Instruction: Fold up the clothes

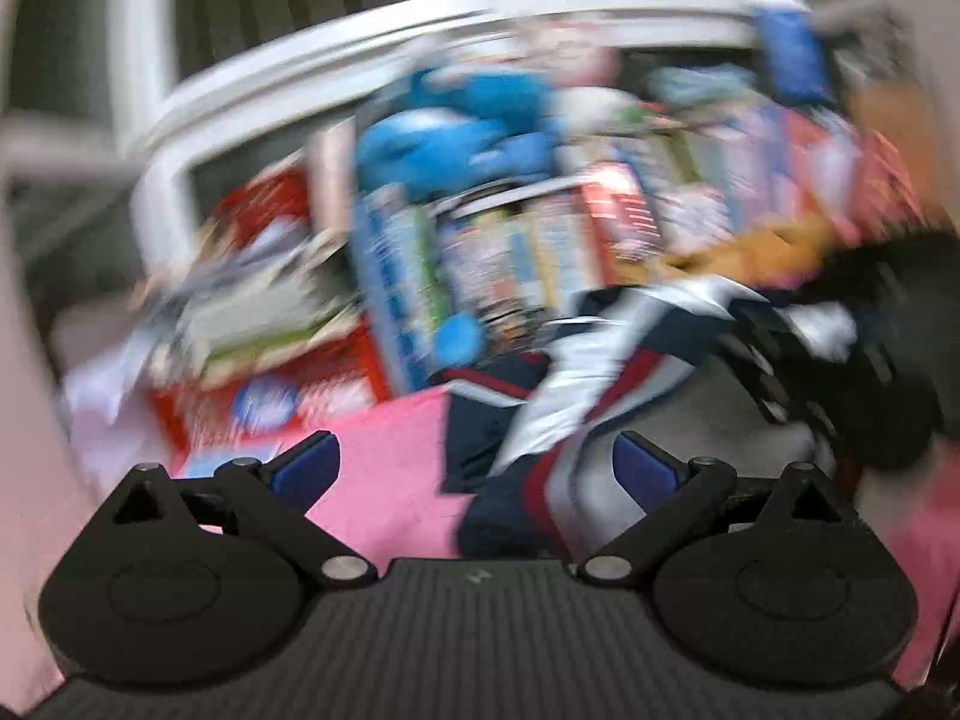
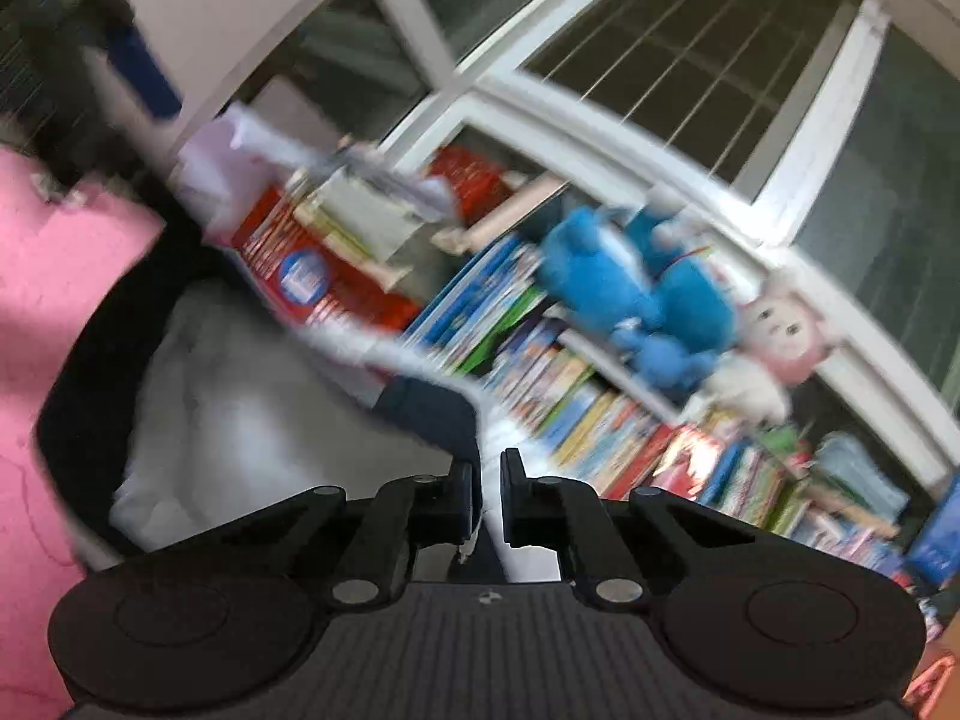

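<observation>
We see heavy motion blur beyond sharp gripper bodies; soft daylight from window (image 2: 690, 78); fisheye-bent edges.

A cluttered window ledge stood behind your pink surface.

You faced a white-framed window (image 2: 606, 120) with dark panes; below it ran a blurred row of children's books (image 2: 576, 414), a blue plush toy (image 2: 630, 294) and a pink doll (image 2: 786, 336), beyond the pink cover (image 1: 390, 480).
</observation>
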Tool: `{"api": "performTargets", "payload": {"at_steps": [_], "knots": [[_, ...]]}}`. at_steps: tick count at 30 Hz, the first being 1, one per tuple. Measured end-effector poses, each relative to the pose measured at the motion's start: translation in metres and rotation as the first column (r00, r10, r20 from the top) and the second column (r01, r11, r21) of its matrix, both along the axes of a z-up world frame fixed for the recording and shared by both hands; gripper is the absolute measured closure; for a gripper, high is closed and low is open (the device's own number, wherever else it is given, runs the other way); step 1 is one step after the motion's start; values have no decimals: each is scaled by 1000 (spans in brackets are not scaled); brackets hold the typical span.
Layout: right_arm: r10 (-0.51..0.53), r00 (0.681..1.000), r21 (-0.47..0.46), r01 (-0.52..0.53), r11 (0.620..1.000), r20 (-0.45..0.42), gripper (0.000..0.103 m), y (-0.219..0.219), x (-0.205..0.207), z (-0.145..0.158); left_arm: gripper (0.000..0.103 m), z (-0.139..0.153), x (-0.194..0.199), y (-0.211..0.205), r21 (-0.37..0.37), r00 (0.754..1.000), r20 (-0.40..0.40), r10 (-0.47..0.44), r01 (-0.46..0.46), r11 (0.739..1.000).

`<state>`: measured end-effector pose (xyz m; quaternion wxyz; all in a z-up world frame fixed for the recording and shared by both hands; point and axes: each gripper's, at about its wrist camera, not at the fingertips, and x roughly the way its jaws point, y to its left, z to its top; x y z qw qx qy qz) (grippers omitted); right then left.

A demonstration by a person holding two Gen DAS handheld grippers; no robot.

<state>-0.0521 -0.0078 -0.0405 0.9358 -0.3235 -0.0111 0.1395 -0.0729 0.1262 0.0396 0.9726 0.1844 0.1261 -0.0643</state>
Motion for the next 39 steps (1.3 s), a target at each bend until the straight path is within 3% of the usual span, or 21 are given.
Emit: {"api": "performTargets", "payload": {"at_steps": [3,6,7,9,10,12,15,17,19,20,21,23,26,30,35,37,39], "knots": [[7,1000,16,-7,1000,1,93,-6,-5,6,0,-10,-3,-40,154,996,35,-83,77,985],[14,1000,32,-14,999,2,93,-12,-10,12,0,-22,28,-62,193,998,-7,-64,64,979],[16,1000,37,-17,999,2,93,-14,-12,14,0,-25,39,-65,217,1000,26,-5,-1,976],[21,1000,48,-21,999,3,93,-18,-15,19,18,-30,60,-73,259,989,98,113,-135,956],[20,1000,46,-20,999,3,92,-20,-16,17,25,-26,67,-69,231,982,109,153,-174,957],[10,1000,21,-9,1000,-17,90,-20,-14,2,57,-12,77,-58,127,972,92,215,-226,966],[8,1000,-9,-8,1000,-11,73,-9,-14,-15,74,11,73,-35,-80,976,12,217,-216,973],[-9,997,-33,11,999,74,53,4,-16,-24,74,20,63,-33,-92,973,37,226,-222,971],[-52,986,-1,53,999,156,52,6,-14,-24,72,26,47,-31,-85,969,73,238,-232,969],[-75,982,17,73,997,171,52,1,-13,-22,62,30,44,-28,-88,966,73,247,-240,967],[-95,980,29,91,995,174,52,-8,-13,-20,50,33,40,-24,-91,964,72,256,-249,964],[-135,975,55,127,990,178,52,-26,-13,-15,40,34,38,-16,-99,962,59,268,-261,960],[-167,968,41,162,986,185,50,-61,-28,-11,33,29,32,-16,-96,967,40,251,-246,964],[-240,963,61,234,970,120,41,-111,-47,-1,26,24,22,-30,-75,971,68,231,-226,971],[-292,956,190,289,938,-17,31,-161,-65,23,24,35,10,-40,-108,972,90,215,-205,973],[-239,963,304,266,915,-123,31,-174,-71,33,24,31,3,-46,-86,973,99,210,-202,976],[-144,968,402,218,889,-206,41,-178,-75,34,24,20,-4,-57,-21,975,108,195,-194,981]]}}
